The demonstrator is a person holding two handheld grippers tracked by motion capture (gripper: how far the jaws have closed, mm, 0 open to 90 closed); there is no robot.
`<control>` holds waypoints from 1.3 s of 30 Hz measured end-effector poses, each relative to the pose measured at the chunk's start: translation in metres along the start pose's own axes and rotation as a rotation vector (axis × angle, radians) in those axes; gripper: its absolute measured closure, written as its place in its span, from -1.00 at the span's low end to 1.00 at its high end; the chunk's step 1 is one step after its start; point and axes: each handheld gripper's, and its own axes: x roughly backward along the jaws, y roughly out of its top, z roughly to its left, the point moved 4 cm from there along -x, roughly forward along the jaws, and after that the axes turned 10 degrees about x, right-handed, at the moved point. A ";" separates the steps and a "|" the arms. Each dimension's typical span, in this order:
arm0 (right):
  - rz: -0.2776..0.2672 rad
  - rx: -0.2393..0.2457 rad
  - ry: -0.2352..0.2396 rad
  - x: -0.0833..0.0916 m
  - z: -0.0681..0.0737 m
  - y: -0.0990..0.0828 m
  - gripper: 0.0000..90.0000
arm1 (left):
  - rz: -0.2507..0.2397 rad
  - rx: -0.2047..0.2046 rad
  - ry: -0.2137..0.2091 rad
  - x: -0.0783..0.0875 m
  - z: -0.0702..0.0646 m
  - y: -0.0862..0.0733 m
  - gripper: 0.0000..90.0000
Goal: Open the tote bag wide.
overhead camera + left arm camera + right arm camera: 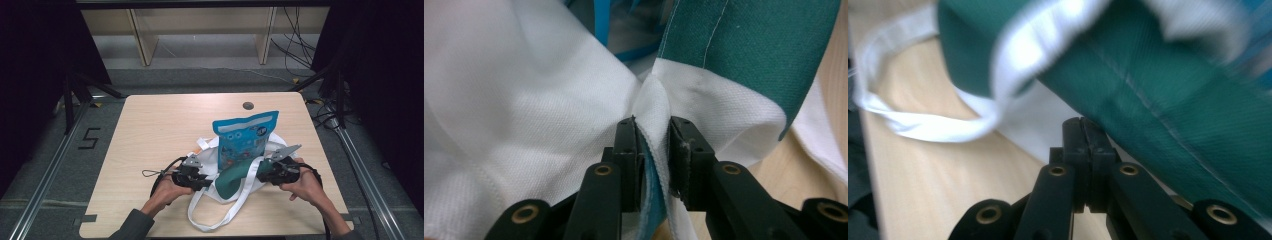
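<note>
A person seated at the near edge of a light wooden tabletop works a white-and-teal cloth tote bag with a handheld gripper in each hand. The bag lies toward the near edge, a little right of the tabletop's middle, its white strap looping out toward the near edge. A blue printed pouch stands upright out of the bag's mouth, its top leaning toward the far edge. The left gripper pinches a fold of the bag's white fabric (a teal edge shows between the jaws), the jaws pressed in on the cloth from both sides. The right gripper has its jaws brought fully together just under the bag's teal panel; whether any cloth is caught between them cannot be told from the blurred right gripper view. In the high view the left hand and right hand hold the grippers at the bag's left and right sides. A small round grommet sits near the tabletop's far edge.
</note>
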 end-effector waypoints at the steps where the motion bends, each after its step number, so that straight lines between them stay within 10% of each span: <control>1: -0.011 0.018 -0.011 0.008 0.001 0.003 1.00 | -0.008 0.003 0.010 0.003 -0.002 0.002 0.61; 8: -0.173 0.041 -0.085 0.068 -0.004 0.033 0.52 | -0.014 -0.058 0.021 0.015 -0.010 0.011 0.59; 14: -0.166 -0.015 0.019 0.048 -0.013 0.044 0.08 | -0.024 -0.047 0.027 0.016 -0.011 0.011 0.59; 15: -0.098 -0.007 0.041 0.035 -0.015 0.044 0.04 | -0.021 -0.040 0.015 0.014 -0.011 0.011 0.59; 21: 0.005 0.021 0.040 0.017 -0.015 0.034 0.16 | -0.019 -0.046 0.023 0.013 -0.008 0.011 0.59; 24: 0.078 0.040 0.027 0.008 -0.010 0.020 0.60 | -0.019 -0.049 0.009 0.010 -0.006 0.009 0.60; 28: 0.062 0.009 0.016 -0.002 -0.006 0.008 0.77 | -0.017 0.010 0.003 0.002 -0.003 0.004 0.61; 39: 0.037 -0.002 -0.053 -0.020 -0.001 -0.004 0.77 | -0.027 0.008 0.016 0.009 -0.001 0.008 0.38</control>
